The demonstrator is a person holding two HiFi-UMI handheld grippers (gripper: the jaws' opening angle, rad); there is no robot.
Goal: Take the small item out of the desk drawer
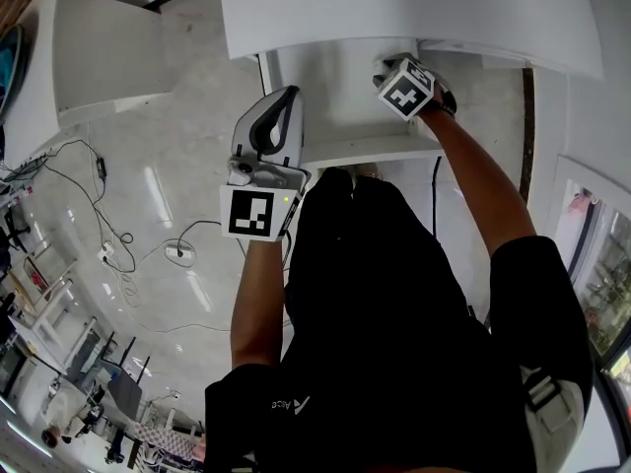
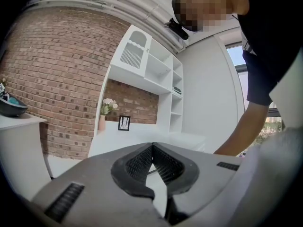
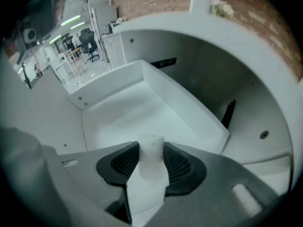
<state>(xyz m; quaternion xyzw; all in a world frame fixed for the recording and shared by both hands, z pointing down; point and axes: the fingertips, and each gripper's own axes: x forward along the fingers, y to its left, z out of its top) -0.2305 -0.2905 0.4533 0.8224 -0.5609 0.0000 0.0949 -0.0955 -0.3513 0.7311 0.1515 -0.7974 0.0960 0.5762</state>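
The white desk drawer [image 1: 340,101] stands pulled open under the desk top [image 1: 394,8]. My right gripper [image 1: 386,67] reaches into the drawer's back right part. In the right gripper view its jaws [image 3: 151,150] are shut on a small white cylinder-like item [image 3: 151,162], which stands upright between the dark ribbed pads above the bare drawer floor [image 3: 128,112]. My left gripper [image 1: 288,97] is held outside the drawer by its front left corner. In the left gripper view its jaws [image 2: 152,146] meet at the tips with nothing between them.
A person in black stands right at the drawer front [image 1: 370,149]. Cables and a round socket [image 1: 179,254] lie on the glossy floor to the left. A white shelf unit [image 2: 161,89] and a brick wall [image 2: 57,70] stand behind the desk.
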